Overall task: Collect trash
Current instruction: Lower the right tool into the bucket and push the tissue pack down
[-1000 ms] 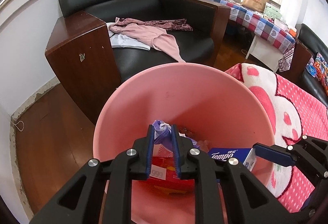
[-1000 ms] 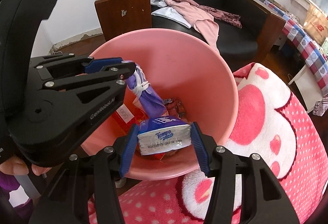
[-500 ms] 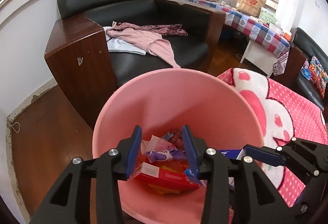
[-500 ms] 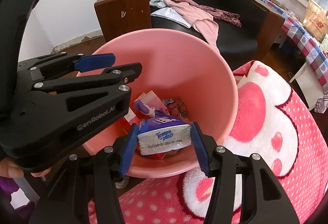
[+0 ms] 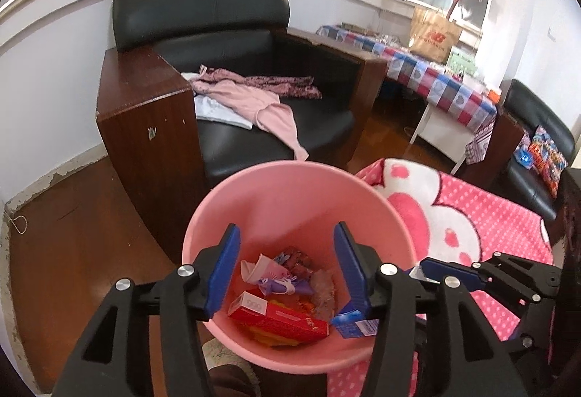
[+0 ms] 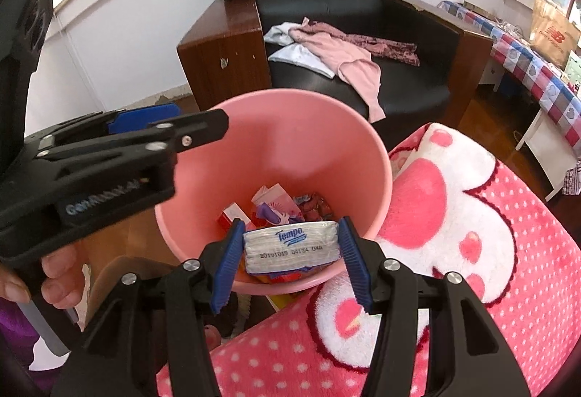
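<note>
Two grippers hang over the pink bin (image 6: 308, 128) — the right gripper (image 6: 292, 252) clamps a light, squashy Tempo tissue pack (image 6: 290, 246) across its short ends above the near rim, best held there, while the left gripper (image 5: 287, 268) is opening, nothing between its pads.

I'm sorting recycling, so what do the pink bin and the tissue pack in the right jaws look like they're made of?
The pink bin looks like smooth moulded plastic, with an even, faintly glossy wall. The tissue pack seems wrapped in thin shiny plastic film, which crinkles and glints at its edges; it probably holds soft paper.
</note>
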Demonstrator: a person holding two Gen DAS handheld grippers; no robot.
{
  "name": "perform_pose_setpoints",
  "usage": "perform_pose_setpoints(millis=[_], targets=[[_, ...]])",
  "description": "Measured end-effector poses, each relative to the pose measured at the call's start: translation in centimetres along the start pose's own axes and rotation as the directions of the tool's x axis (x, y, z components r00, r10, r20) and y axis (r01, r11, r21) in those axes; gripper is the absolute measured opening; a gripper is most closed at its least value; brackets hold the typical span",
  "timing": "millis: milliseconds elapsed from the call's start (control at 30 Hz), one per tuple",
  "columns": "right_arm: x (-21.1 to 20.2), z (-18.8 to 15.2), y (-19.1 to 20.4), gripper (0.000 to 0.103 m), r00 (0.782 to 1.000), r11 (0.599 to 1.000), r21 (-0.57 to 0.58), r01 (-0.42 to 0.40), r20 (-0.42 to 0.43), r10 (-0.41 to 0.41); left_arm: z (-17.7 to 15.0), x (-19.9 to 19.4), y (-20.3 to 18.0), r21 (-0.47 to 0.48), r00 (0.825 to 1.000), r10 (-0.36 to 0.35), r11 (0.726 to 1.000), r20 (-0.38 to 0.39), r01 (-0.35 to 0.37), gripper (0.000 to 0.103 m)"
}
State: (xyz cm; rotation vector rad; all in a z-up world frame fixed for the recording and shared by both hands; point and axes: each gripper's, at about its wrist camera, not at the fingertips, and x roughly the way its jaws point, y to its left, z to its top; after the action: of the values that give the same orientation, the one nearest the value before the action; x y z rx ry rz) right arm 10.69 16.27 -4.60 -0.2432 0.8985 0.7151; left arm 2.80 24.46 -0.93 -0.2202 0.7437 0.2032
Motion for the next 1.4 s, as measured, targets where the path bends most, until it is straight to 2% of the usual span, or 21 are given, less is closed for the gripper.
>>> perform_pose_setpoints(millis=[200, 433, 633, 733, 767, 1033, 1300, 1400], targets=[[1.0, 0.5, 0.2, 0.054, 1.000, 1.000, -0.013, -0.001, 0.003, 0.001, 0.2, -1.5, -0.2, -0.005, 1.000, 0.002, 1.000, 0.028, -0.002, 0.054], [4.1, 0.5, 0.2, 0.054, 0.999, 1.000, -0.012, -0.007, -0.053, 0.007, -0.2, -2.5, 0.6, -0.022, 0.999, 0.020, 1.000, 0.033, -0.019, 0.054], [4.6, 0.4, -0.1, 0.054, 0.997, 1.000, 0.010, -0.019, -0.068, 0.019, -0.5, -2.7, 1.4, -0.046, 0.999, 0.024, 0.999, 0.027, -0.022, 0.054], [4.6, 0.4, -0.4, 0.058, 0.997, 0.999, 0.025, -0.033, -0.073, 0.034, -0.8, -2.8, 1.4, -0.054, 0.999, 0.020, 0.998, 0.027, -0.018, 0.054], [4.5, 0.5, -0.5, 0.063, 0.997, 0.999, 0.029, -0.037, -0.067, 0.038, -0.8, -2.9, 1.5, -0.056, 0.999, 0.018, 0.998, 0.028, -0.017, 0.054], [2.8, 0.7, 0.0, 0.063, 1.000, 1.000, 0.016, -0.025, -0.016, 0.025, -1.3, -4.0, 1.2, -0.066, 0.999, 0.010, 0.998, 0.038, -0.008, 0.054], [-1.9, -0.8, -0.3, 0.063, 0.994, 0.999, 0.034, 0.034, 0.099, -0.037, -2.1, -6.2, 1.0, -0.106, 0.997, 0.025, 0.994, 0.072, -0.017, 0.054], [-3.9, -1.7, -0.7, 0.063, 0.989, 0.997, 0.054, 0.054, 0.135, -0.061, -2.4, -7.0, 0.6, -0.112, 0.996, 0.040, 0.993, 0.084, -0.031, 0.060]])
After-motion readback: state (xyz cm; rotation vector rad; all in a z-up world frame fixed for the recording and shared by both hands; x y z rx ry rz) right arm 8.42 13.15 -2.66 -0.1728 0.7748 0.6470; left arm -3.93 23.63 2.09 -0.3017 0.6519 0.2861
